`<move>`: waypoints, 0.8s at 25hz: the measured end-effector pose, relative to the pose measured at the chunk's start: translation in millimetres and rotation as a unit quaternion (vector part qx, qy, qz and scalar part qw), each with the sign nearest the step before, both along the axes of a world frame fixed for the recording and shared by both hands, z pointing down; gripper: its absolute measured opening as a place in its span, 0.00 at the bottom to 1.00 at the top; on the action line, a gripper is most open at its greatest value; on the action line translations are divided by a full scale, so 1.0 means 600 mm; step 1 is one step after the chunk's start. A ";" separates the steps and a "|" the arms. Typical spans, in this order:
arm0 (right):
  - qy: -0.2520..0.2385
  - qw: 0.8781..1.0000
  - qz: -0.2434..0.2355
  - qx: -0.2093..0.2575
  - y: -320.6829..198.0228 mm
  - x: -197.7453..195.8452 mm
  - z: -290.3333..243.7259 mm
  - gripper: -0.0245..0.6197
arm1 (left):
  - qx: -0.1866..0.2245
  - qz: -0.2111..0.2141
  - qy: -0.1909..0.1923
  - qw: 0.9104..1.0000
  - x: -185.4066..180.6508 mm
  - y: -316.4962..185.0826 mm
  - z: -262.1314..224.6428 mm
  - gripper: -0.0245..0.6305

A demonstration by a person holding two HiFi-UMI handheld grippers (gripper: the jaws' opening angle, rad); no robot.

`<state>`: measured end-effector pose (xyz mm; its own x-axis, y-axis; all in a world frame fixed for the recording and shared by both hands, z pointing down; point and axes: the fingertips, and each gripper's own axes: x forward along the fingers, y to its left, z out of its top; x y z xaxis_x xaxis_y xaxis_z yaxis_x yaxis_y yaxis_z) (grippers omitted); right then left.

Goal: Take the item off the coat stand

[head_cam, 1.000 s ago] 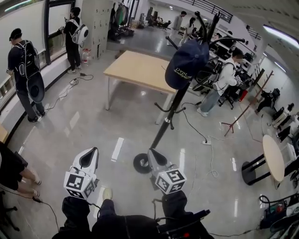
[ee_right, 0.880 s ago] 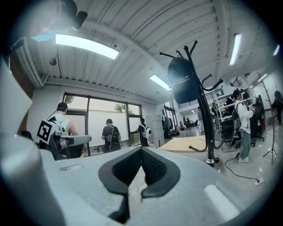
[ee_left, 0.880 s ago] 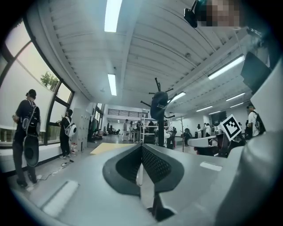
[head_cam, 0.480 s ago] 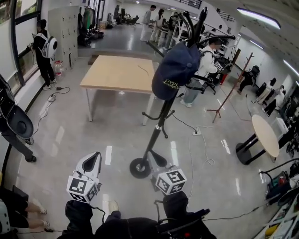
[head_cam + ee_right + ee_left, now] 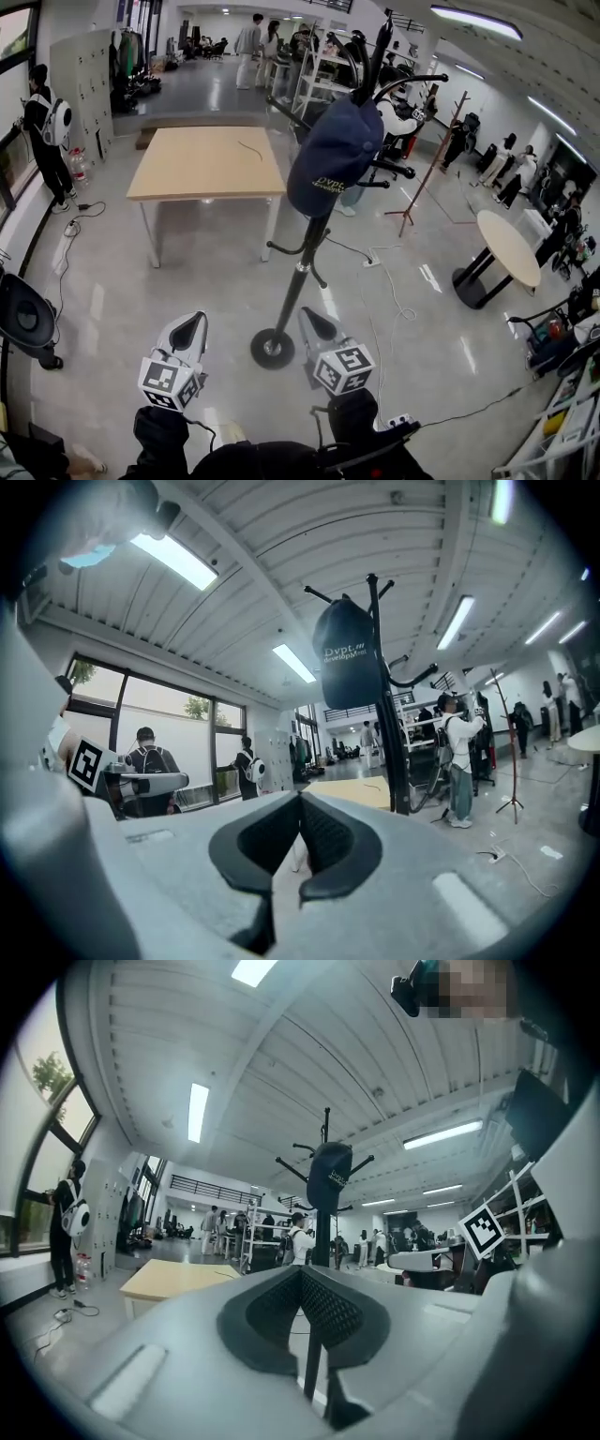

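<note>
At the far left a person with a white backpack (image 5: 42, 136) stood by the window. Right of that, a wooden table (image 5: 206, 164) stood far back on the grey floor (image 5: 122, 281). Near the bottom edge the left gripper (image 5: 190, 323) pointed level toward the stand. Its jaws were pressed together with nothing between them, and in the left gripper view the pads met at the tip with the pole showing beyond. Just right of it rose the black coat stand (image 5: 298, 277). Its round base sat on the floor between the two grippers, and its pole leaned up and to the right in the head view. The navy cap (image 5: 333, 159) hung high on the stand, apparently from one upper hook, though the cap itself hid which. The right gripper (image 5: 309, 321) sat near the base, jaws likewise closed and empty, well apart from the cap above. Farther right a round table (image 5: 506, 246) stood on a dark foot.
</note>
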<state>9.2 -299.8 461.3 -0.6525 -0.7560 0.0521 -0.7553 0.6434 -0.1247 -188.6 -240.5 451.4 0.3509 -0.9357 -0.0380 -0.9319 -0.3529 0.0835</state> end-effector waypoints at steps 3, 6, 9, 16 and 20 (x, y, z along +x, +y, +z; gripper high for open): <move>-0.003 1.000 0.022 0.001 -0.002 0.001 0.000 0.04 | 0.002 0.018 -0.002 1.000 -0.007 -0.012 -0.002 0.04; -0.002 0.999 0.041 0.003 -0.005 0.011 -0.002 0.04 | 0.008 0.034 -0.003 0.999 -0.003 -0.024 -0.005 0.04; 0.003 0.998 0.065 0.004 -0.001 0.022 -0.001 0.04 | 0.008 0.054 0.002 0.999 0.000 -0.036 0.001 0.04; 0.012 0.995 0.097 0.023 -0.019 0.043 -0.022 0.04 | 0.005 0.080 0.011 0.997 0.006 -0.060 0.016 0.04; 0.011 0.993 0.107 0.044 -0.046 0.050 -0.048 0.04 | 0.005 0.081 0.013 0.997 0.004 -0.074 0.021 0.04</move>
